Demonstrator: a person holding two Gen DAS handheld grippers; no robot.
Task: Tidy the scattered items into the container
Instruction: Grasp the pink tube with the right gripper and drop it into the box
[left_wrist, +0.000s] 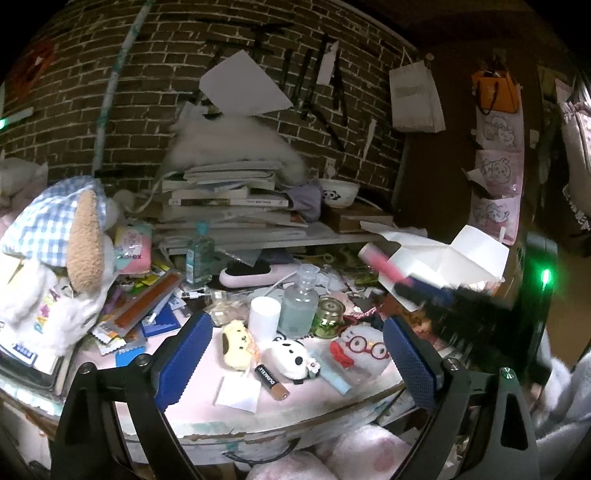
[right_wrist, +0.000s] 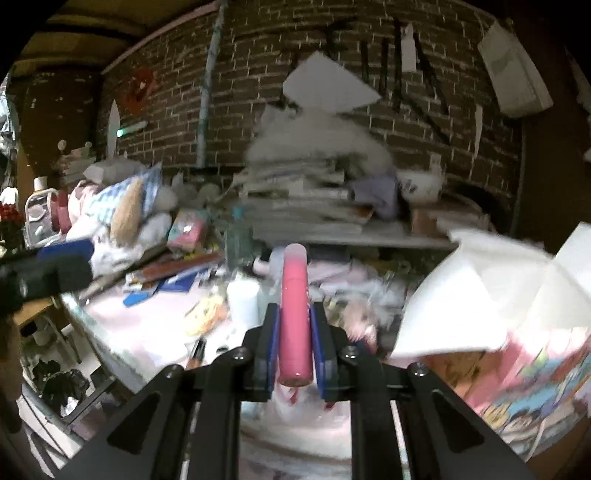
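The right claw (right_wrist: 294, 347) at lower centre grips a pink tube (right_wrist: 294, 317), lifted toward the white box (right_wrist: 480, 291) at right; the left claw (left_wrist: 295, 354) gapes empty over the bench (left_wrist: 207, 417), where battery (left_wrist: 271, 381) and toys remain

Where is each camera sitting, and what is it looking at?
Left wrist view: sits on the left tool, looking along its two wide-apart blue fingers over the pink table to the brick wall; the right tool shows blurred at right, nothing of the person's body for sure.
Right wrist view: sits on the right tool, shut on a pink tube, facing the same wall; the left tool shows at the left edge.
Shared: the pink tube, book stack, white open box.
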